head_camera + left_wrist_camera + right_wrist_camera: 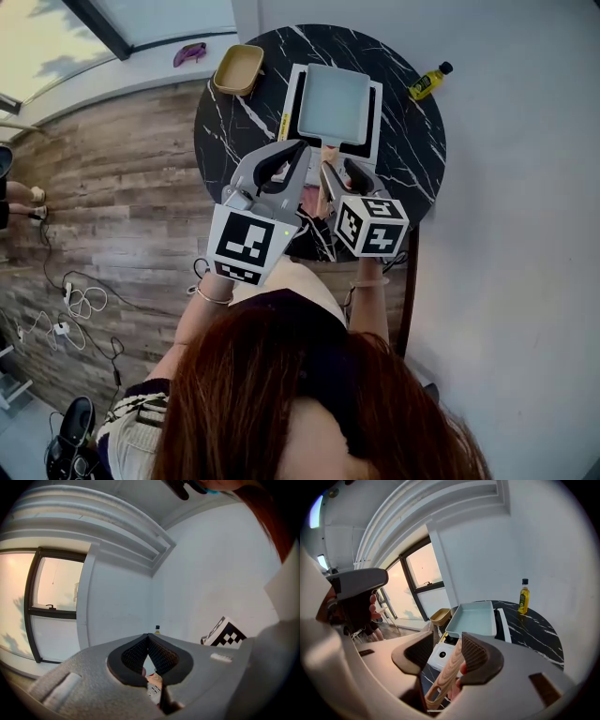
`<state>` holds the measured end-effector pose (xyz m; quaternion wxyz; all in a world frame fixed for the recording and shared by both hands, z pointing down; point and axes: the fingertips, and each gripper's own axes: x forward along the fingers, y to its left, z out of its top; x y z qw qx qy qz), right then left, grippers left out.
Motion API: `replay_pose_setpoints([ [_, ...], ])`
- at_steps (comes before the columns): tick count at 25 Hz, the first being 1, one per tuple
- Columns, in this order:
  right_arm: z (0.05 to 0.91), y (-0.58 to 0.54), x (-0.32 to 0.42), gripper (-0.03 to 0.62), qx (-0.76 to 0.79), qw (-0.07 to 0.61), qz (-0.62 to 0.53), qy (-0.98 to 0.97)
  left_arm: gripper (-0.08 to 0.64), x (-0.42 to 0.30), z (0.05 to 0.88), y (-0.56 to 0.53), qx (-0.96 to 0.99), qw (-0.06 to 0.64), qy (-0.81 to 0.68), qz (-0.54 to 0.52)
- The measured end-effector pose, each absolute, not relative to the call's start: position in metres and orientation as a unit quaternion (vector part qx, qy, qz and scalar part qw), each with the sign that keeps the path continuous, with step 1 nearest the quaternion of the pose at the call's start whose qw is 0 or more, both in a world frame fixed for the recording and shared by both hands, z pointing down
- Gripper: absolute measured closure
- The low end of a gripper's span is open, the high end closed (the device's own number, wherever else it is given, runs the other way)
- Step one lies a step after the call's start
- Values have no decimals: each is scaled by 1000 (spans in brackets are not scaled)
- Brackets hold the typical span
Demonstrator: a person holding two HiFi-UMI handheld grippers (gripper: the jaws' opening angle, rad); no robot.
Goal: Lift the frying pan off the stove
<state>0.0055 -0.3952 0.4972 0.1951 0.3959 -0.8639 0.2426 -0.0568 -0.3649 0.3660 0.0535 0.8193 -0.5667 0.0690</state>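
Note:
A pale blue square frying pan (333,101) (473,618) sits on a white single-burner stove (376,127) (439,656) on the round black marble table (412,159). Its wooden handle (325,174) (449,672) points toward me. My right gripper (340,172) (447,641) is open with the handle between its jaws. The handle lies against the right-hand pad, and there is a gap to the other pad. My left gripper (298,150) (148,637) hovers just left of the handle. Its fingertips are together and nothing is in them.
A yellow oil bottle (429,82) (524,596) stands at the table's far right edge. A tan bowl (238,68) (440,616) sits at the far left of the table. White walls close in behind and to the right. Cables (80,305) lie on the wooden floor at the left.

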Motion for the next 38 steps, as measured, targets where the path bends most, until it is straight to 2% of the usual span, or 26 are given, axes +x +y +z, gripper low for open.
replay_pose_setpoints([
  [25, 570, -412, 3, 331, 351, 188, 385, -833, 548, -49, 389, -381, 822, 69, -558, 93],
  [38, 590, -414, -7, 313, 298, 141, 496, -804, 548, -46, 396, -389, 826, 78, -549, 102],
])
